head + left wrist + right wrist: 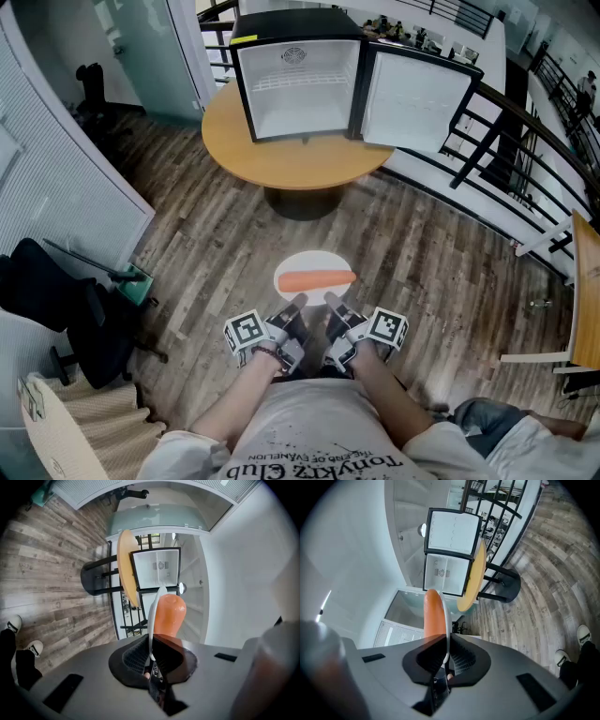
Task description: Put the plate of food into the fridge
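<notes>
Round table [281,161]; black office chair [52,295] left; railing [472,142] right.

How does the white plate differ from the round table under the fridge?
The plate is white; the table is tan. The plate is gripped at its rim by the left gripper and right gripper; the table stands on the floor. The plate carries orange food; the table carries the open fridge. Both are round.
</notes>
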`<control>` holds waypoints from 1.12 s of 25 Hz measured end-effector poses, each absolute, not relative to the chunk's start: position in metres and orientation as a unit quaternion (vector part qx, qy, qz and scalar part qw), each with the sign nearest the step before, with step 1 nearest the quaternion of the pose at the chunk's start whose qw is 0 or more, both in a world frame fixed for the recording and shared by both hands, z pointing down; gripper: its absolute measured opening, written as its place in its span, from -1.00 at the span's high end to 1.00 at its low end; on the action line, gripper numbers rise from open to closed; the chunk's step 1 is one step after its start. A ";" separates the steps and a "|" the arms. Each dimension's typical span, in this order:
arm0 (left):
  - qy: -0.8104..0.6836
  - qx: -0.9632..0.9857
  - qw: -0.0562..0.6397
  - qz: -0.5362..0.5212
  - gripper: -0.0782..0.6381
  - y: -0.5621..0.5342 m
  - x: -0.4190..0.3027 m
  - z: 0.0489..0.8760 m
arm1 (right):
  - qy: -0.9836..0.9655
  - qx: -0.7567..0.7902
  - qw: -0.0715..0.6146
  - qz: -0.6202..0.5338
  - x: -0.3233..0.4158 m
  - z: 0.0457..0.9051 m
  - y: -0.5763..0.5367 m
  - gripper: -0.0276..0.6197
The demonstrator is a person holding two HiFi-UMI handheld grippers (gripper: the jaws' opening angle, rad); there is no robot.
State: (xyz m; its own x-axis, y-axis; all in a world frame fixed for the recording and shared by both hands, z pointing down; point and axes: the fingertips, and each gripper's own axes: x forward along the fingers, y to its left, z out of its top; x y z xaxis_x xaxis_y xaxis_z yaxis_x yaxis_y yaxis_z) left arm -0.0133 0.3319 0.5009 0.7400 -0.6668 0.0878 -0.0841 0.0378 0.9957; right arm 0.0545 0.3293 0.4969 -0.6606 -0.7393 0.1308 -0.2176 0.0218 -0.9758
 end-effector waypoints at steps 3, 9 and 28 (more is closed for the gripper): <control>-0.271 0.667 0.654 -0.230 0.68 0.330 -0.012 0.495 | 0.677 -0.351 0.216 -0.609 0.053 0.496 0.331 0.80; -0.285 0.661 0.659 -0.217 0.68 0.333 -0.015 0.499 | 0.681 -0.351 0.219 -0.605 0.053 0.496 0.330 0.80; -0.265 0.673 0.657 -0.213 0.68 0.324 -0.053 0.497 | 0.689 -0.364 0.218 -0.588 0.012 0.491 0.323 0.80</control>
State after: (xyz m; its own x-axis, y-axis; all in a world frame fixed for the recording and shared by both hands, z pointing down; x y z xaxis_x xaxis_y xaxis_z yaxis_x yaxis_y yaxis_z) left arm -0.0531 0.3242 0.4972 0.7686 -0.6367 0.0626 -0.0778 0.0040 0.9970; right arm 0.0124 0.3231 0.4911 -0.6401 -0.7576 0.1274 -0.2443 0.0435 -0.9687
